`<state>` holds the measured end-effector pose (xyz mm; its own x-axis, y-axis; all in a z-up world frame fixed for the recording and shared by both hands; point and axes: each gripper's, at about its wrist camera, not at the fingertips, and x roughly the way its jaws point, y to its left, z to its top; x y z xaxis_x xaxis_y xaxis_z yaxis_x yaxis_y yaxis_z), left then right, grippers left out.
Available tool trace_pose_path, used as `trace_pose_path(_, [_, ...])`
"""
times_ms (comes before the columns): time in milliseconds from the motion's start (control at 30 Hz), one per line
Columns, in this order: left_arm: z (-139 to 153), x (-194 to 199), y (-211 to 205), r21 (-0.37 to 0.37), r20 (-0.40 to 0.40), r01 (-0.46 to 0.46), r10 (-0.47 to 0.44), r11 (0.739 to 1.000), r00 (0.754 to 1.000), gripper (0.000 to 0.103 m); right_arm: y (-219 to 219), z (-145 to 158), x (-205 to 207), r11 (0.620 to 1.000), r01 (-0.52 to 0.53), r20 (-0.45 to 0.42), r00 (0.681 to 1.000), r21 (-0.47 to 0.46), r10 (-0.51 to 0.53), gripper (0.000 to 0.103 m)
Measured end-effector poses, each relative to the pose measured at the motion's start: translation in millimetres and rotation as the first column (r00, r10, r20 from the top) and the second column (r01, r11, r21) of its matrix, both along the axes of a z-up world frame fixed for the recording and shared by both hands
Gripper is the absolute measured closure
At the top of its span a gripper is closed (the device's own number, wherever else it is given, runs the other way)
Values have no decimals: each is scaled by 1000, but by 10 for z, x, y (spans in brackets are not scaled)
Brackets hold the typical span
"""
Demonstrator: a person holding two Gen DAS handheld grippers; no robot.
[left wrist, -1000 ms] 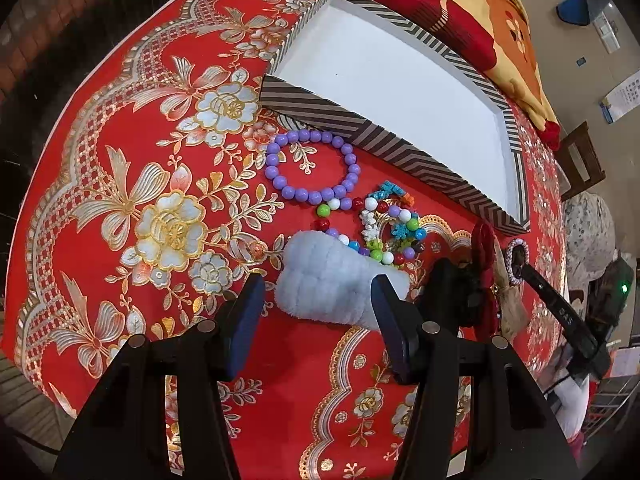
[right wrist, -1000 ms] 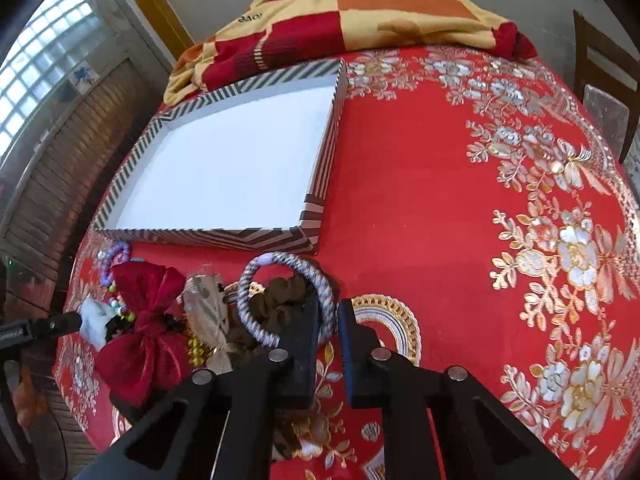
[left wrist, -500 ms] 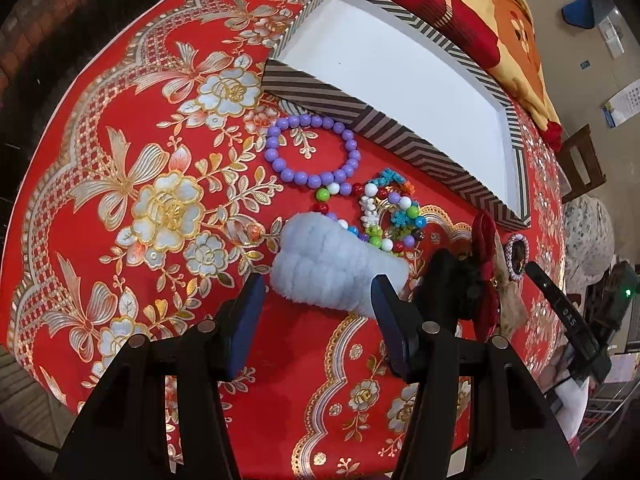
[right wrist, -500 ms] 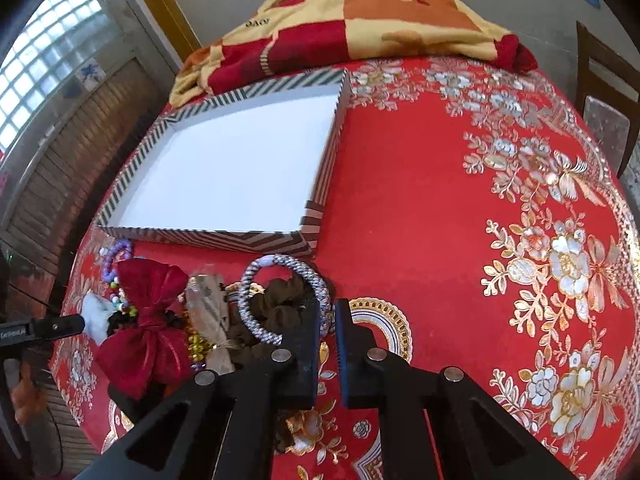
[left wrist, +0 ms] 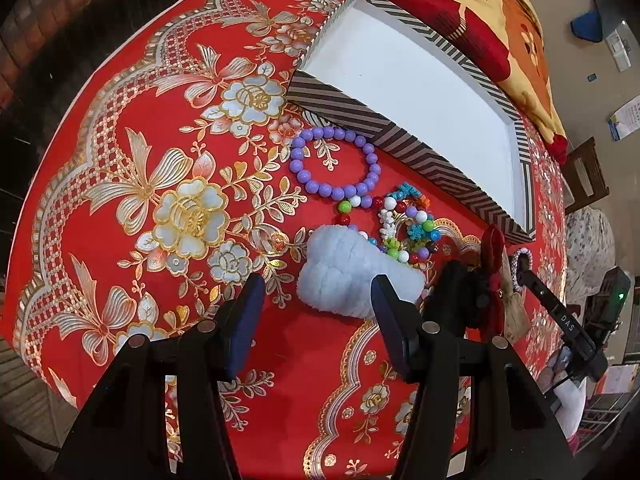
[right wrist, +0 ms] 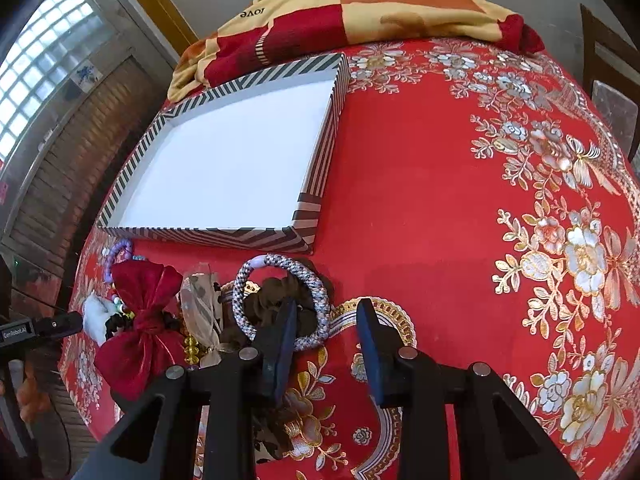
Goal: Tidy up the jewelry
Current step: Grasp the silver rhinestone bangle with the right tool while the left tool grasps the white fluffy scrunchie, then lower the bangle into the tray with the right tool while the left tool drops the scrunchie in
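A striped tray with a white floor (left wrist: 356, 108) (right wrist: 316, 200) lies on the red cloth, with nothing in it. In front of it lie a purple bead bracelet (left wrist: 298, 168), a multicolour bead bracelet (left wrist: 416, 228) and a fluffy pale blue scrunchie (left wrist: 344, 276). My left gripper (left wrist: 316, 300) is open, its fingers either side of the scrunchie's near edge. In the right wrist view a grey braided hair tie (right wrist: 316, 284) lies on a brown scrunchie (right wrist: 268, 304), beside a red bow (right wrist: 140, 312). My right gripper (right wrist: 326, 324) is open, its left finger over the tie's near rim.
A red and yellow blanket (right wrist: 360, 4) is heaped behind the tray. A wooden chair (right wrist: 608, 64) stands at the far right. The table (right wrist: 480, 200) is bare cloth to the right of the tray. The other gripper's tip shows at the left edge (right wrist: 48, 326).
My right gripper has opened from shut, over the braided hair tie. My left gripper stayed open and drew back slightly from the scrunchie.
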<state>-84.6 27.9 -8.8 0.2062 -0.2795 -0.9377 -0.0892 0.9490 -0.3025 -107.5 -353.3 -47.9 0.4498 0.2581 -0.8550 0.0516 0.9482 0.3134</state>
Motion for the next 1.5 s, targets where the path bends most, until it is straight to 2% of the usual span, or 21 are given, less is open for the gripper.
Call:
trace_pose_path(100, [-6, 14, -40, 4, -4, 11, -11, 1000, 1000, 48, 19, -40, 40, 999, -20, -2, 1000, 27, 20, 90])
trace_pose_path(200, [-16, 26, -64, 4, -9, 18, -18, 1000, 1000, 48, 71, 10, 22, 999, -38, 17, 999, 31, 38, 96])
trace_pose_path(567, [-19, 40, -161, -21, 2, 16, -16, 1000, 1000, 48, 52, 540, -322, 997, -17, 139, 990, 78, 6, 96])
trace_pose_path(600, [-27, 45, -195, -20, 7, 23, -23, 1000, 1000, 44, 78, 574, -344, 996, -20, 145, 989, 85, 8, 96])
trace_pose_path(633, [-43, 50, -225, -18, 9, 27, -27, 999, 1000, 36, 100, 603, -362, 996, -25, 148, 989, 89, 11, 96])
trace_pose_path(667, [-71, 50, -250, -24, 4, 28, -28, 999, 1000, 34, 127, 623, -376, 996, -30, 150, 989, 90, 16, 96])
trace_pose_path(867, [-248, 100, -347, -2, -25, 51, -51, 999, 998, 33, 255, 706, -429, 994, -62, 158, 986, 85, 48, 96])
trace_pose_path(900, [-261, 104, -355, -1, -23, 55, -55, 998, 998, 35, 268, 711, -430, 995, -63, 158, 986, 83, 49, 96])
trace_pose_path(933, [-263, 105, -360, -5, -14, 60, -60, 998, 998, 47, 271, 712, -436, 994, -63, 158, 986, 84, 49, 96])
trace_pose_path(1000, [-238, 99, -404, 12, 5, 86, -86, 996, 996, 59, 286, 712, -425, 994, -65, 158, 986, 90, 51, 96])
trace_pose_path(1033, [-205, 84, -429, 25, 25, 101, -102, 995, 994, 71, 295, 714, -416, 993, -67, 159, 986, 93, 52, 96])
trace_pose_path(1100, [-118, 51, -455, 43, 56, 115, -117, 992, 991, 81, 321, 728, -391, 992, -71, 166, 985, 106, 53, 96])
trace_pose_path(1200, [49, 28, -394, -7, 80, 114, -113, 993, 990, 82, 370, 790, -338, 991, -76, 178, 983, 111, 55, 96])
trace_pose_path(1300, [266, 54, -388, 15, 136, 127, -128, 992, 982, 83, 410, 866, -220, 992, -78, 194, 979, 101, 57, 96])
trace_pose_path(1400, [454, 189, -362, -5, 176, 116, -113, 993, 978, 83, 391, 915, -51, 995, -57, 205, 978, 82, 40, 96])
trace_pose_path(1500, [610, 377, -292, 3, 222, 94, -93, 996, 971, 83, 346, 850, 189, 998, -27, 167, 986, 56, 17, 96])
